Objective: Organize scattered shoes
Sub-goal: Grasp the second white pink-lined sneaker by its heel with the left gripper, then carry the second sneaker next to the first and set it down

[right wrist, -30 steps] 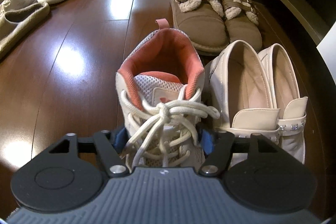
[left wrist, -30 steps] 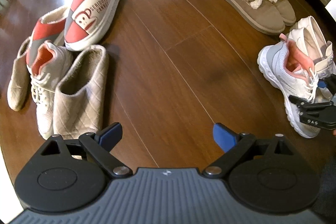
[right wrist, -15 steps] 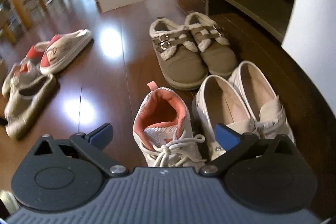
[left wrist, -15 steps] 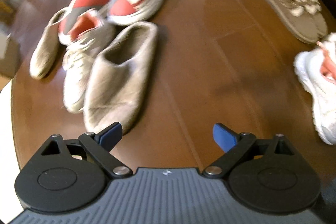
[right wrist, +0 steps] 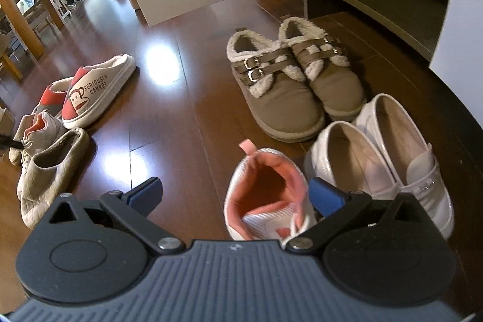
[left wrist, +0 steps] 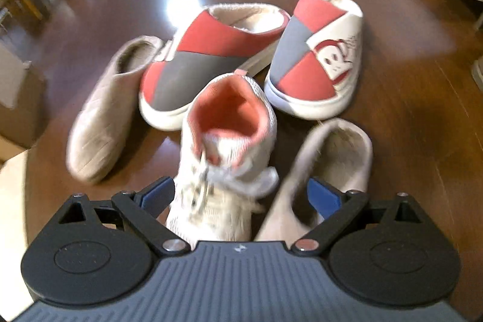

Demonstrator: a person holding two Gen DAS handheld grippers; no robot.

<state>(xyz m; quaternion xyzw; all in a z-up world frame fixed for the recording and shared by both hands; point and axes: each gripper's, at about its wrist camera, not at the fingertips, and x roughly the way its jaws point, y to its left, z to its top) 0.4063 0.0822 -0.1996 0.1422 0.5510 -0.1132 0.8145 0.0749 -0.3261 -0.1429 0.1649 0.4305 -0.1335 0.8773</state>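
In the left wrist view, the left gripper (left wrist: pixel 240 195) is held wide open around a white sneaker (left wrist: pixel 225 159), not squeezing it, with slippers piled close by. In the right wrist view, the right gripper (right wrist: pixel 235 195) is wide open, just opened, above the matching sneaker (right wrist: pixel 265 198) set beside white loafers (right wrist: pixel 383 159)

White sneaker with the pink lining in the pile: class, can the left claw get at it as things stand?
Probably yes. The left claw is open, with the sneaker between its pads. The beige slipper crowds the right pad and could get pinched.
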